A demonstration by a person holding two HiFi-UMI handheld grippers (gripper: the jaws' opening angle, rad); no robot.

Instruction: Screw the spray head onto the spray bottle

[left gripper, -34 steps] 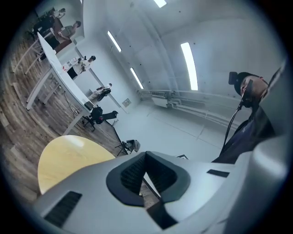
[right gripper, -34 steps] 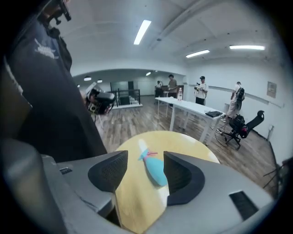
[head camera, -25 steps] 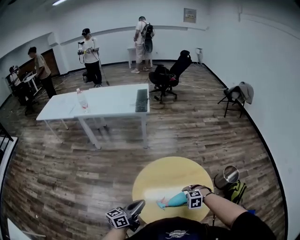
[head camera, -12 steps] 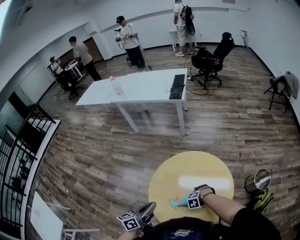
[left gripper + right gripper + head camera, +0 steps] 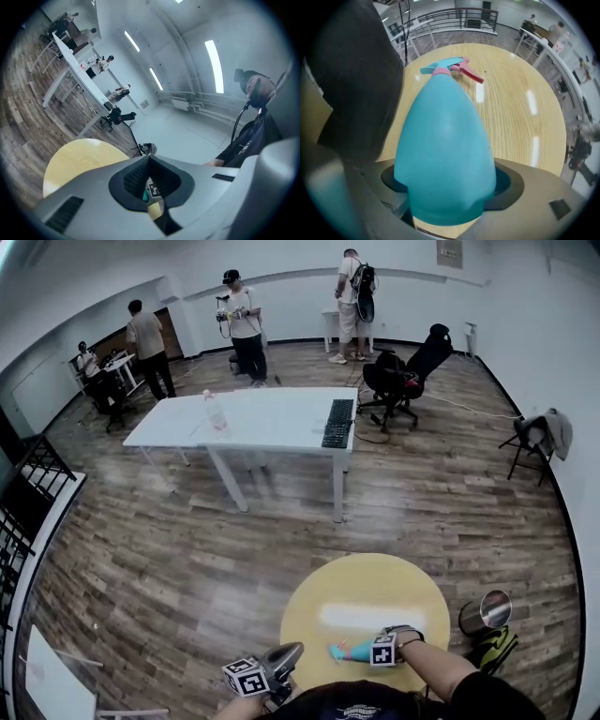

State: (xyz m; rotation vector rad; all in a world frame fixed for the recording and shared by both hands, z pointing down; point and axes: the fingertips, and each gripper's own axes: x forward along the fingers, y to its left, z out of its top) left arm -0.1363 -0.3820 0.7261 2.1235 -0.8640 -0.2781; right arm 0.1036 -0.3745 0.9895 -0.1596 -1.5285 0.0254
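Right gripper (image 5: 380, 651) has come down to the round yellow surface (image 5: 366, 587). Its jaws have just been opening and now sit wide either side of the teal spray bottle's (image 5: 445, 145) fat end. Bottle lies on its side near the surface's near edge, spray head (image 5: 450, 68) on. Left gripper (image 5: 281, 662) hovers just off that edge, jaws closed on nothing.

Bright, even light from ceiling strips (image 5: 213, 61); glare streak on round table (image 5: 361, 617); fisheye bending, dark corners; spray bottle (image 5: 445, 154) soft.
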